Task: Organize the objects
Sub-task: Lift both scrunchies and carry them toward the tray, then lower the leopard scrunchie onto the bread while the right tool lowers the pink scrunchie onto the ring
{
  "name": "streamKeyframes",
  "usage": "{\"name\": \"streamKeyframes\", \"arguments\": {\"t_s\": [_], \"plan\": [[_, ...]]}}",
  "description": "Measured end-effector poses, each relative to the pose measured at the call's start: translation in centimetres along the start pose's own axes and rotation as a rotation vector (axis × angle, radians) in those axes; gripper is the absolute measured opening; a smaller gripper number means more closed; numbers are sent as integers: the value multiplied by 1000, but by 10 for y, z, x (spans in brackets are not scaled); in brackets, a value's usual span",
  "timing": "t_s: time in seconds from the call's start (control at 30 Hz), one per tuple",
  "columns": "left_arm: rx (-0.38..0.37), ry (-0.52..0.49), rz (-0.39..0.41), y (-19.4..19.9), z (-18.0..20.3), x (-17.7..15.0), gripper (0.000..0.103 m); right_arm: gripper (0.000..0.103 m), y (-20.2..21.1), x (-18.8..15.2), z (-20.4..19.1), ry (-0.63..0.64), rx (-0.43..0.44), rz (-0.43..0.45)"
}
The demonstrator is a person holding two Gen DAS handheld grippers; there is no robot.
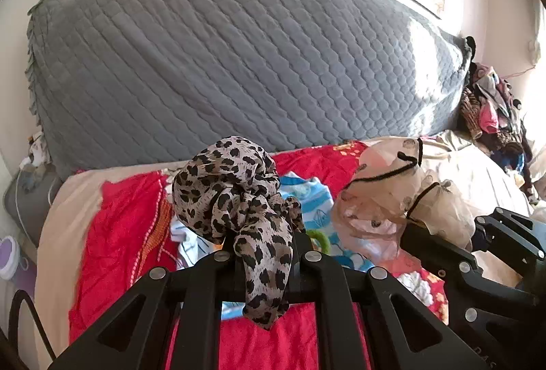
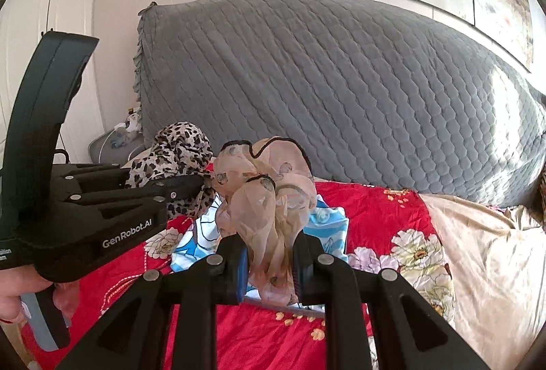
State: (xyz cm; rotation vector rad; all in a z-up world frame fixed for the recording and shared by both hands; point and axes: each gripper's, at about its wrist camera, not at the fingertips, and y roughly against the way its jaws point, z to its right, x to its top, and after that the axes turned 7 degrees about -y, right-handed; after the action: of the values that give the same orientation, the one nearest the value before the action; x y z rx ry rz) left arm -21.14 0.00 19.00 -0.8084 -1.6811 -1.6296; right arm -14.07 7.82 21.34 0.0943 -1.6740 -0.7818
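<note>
From my left wrist I look down my two black fingers, and my left gripper is pinched tight on a leopard-print scarf: the cloth bunches up in a knot above the fingertips and a tail of it hangs down between the jaws. The scarf is lifted clear of the red floral blanket on the bed, and a blue-and-white patterned cloth lies on that blanket just behind it. To the right, my right gripper holds a sheer peach scarf with black edging at about the same height, near the leopard one but apart from it. A grey quilted headboard cover fills the background, with a pile of clothes at its far right end. From my right wrist, my right gripper is closed nearly all the way on the peach scarf, the fabric squeezed thin between the pads and puffing out above them, held up off the blanket. On the left my left gripper shows from the side with the leopard scarf in its tips, and my hand wraps its handle.
</note>
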Motion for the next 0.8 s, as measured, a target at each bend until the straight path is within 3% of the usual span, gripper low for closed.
{"name": "streamKeyframes", "arguments": {"t_s": [0.33, 0.8], "plan": [[18, 10, -30, -54, -14, 2, 12, 20, -43, -1, 5, 7, -10, -40], [34, 6, -136, -153, -24, -26, 12, 20, -148, -17, 22, -4, -42, -161]]}}
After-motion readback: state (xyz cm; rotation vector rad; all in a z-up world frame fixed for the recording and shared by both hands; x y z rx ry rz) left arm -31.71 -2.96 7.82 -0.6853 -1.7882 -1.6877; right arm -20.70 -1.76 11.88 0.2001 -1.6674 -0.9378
